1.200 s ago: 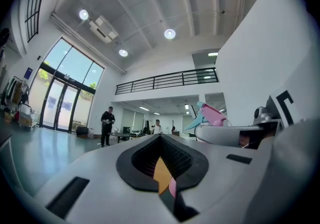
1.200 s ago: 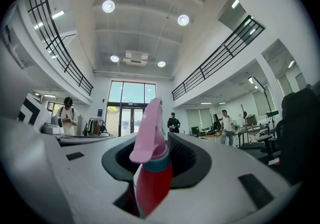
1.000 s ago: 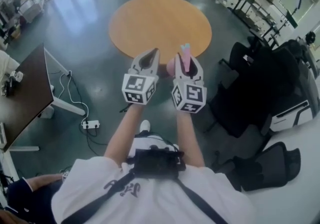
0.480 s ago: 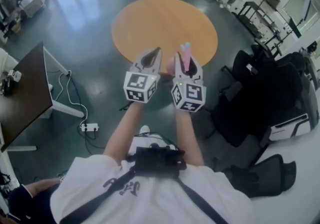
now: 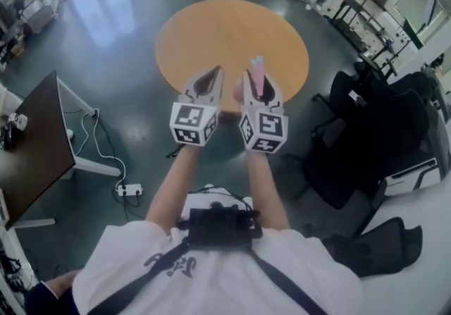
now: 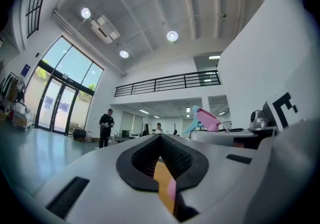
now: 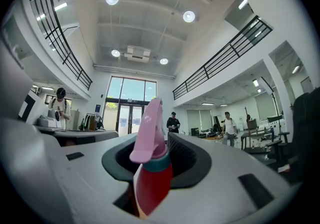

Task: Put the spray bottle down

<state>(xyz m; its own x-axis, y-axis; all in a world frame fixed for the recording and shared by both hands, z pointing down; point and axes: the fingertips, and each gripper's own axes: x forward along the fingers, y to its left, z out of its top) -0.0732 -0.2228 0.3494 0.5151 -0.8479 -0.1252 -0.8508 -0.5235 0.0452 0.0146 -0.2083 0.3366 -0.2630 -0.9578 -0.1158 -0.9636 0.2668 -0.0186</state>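
Note:
My right gripper (image 5: 258, 83) is shut on a spray bottle (image 5: 258, 72), which has a pink trigger head, a teal collar and a red body (image 7: 148, 184). The bottle stands upright between the jaws, its head poking above them. My left gripper (image 5: 213, 75) is level with it on the left, its fingertips together and nothing in them. Both hang over the near edge of a round wooden table (image 5: 211, 32). In the left gripper view the bottle's head (image 6: 206, 118) shows to the right, and the table's orange shows through the slit between the jaws.
A dark desk (image 5: 32, 144) stands at the left, with cables and a power strip (image 5: 130, 189) on the floor. Black office chairs (image 5: 366, 130) crowd the right, beside a white table (image 5: 423, 264). People stand far across the hall (image 7: 172, 122).
Both grippers have moved forward together towards the round table, the right one still holding the bottle. The table's near edge now lies under the fingertips.

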